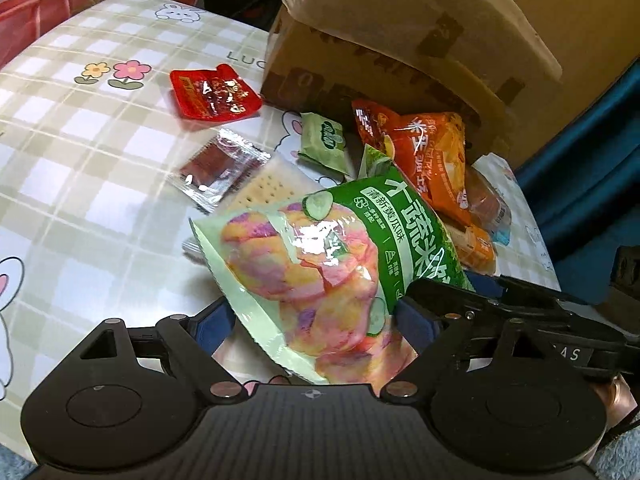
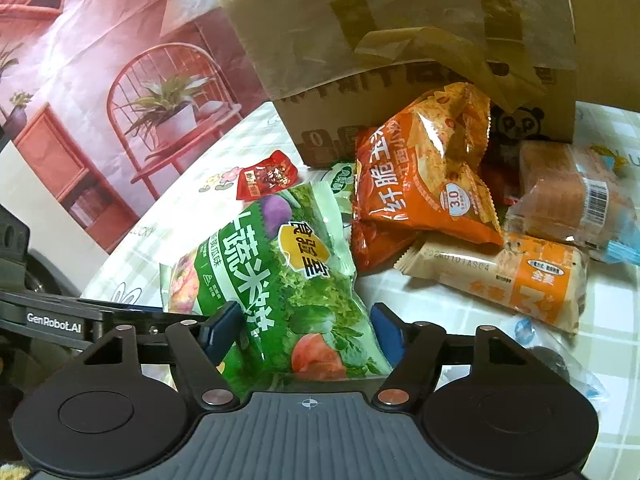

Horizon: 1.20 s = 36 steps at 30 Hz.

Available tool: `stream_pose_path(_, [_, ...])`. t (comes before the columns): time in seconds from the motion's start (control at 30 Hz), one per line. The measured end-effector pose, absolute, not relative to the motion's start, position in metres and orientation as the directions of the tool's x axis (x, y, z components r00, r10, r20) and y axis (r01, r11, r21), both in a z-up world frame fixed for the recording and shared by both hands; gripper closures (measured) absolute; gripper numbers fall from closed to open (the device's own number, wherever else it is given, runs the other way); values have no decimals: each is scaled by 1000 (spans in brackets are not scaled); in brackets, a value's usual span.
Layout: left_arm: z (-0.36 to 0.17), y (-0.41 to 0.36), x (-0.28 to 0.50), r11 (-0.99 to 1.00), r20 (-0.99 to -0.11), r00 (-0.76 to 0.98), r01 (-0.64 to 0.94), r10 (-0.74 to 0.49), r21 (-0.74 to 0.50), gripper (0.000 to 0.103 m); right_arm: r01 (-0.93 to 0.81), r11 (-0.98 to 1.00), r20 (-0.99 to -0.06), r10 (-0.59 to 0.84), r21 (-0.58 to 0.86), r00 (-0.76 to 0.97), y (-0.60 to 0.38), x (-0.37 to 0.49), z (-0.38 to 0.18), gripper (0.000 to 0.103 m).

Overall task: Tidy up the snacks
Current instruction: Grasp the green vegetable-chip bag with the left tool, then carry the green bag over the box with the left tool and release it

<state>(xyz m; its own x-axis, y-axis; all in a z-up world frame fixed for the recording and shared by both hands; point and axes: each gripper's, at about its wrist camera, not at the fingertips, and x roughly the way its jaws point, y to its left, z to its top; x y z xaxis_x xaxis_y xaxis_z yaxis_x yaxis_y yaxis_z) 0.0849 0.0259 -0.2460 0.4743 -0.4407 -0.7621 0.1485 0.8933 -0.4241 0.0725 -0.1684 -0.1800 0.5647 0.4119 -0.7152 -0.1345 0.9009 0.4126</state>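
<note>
A green vegetable-crisp bag [image 1: 320,248] [image 2: 280,272] lies tilted on the checked tablecloth [image 1: 100,160], in front of a heap of snacks. My left gripper [image 1: 316,320] is open, its blue pads standing on either side of the bag's pale, picture end. My right gripper [image 2: 304,328] is shut on the bag's dark green end, with a blue pad against each edge. The right gripper's black linkage [image 1: 520,320] shows at the right of the left wrist view. An orange chip bag [image 1: 424,148] [image 2: 424,176] leans just behind the green one.
A taped cardboard box [image 1: 400,40] [image 2: 400,40] stands behind the heap. A red packet [image 1: 212,92], a clear dark-red sachet [image 1: 220,168], a cracker pack [image 1: 268,188] and a small green packet [image 1: 324,140] lie to the left. An orange bar pack [image 2: 512,276] and wrapped bread [image 2: 572,196] lie to the right.
</note>
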Motion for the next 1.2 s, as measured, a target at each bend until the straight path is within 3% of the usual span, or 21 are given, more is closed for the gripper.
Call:
stream_pose_path(0.1, [-244,25,84,880,-736,491,171,-465,-442,27,-119,900,-714,408,420,569,-171,69,-179,44])
stream_pose_path(0.27, [-238,22,89,869,-706,514,205,-487,-451,32,-78,890,-698,405,450,591,-178,61,-174,54])
stream_pose_path(0.43, [-210,19,86,864,-644,583,257,-496,-433,33,-82,886,-648,393,455,653,-183,55,-152,56])
stream_pose_path(0.87, [-62,-35,163,821,-435,696,499,-571,-279,34,-97,910,-390,267,403,881,-230,96,-25,56])
stream_pose_path(1.03, [-27,-66,226,796,-429,674,548,-602,-256,33,-50,925,-337,187,376,923,-259,140,-1,56])
stream_pose_path(1.2, [-24,-95,280,801,-464,659,546,-592,-247,34,15,933,-361,125,361,924,-280,186,-2,56])
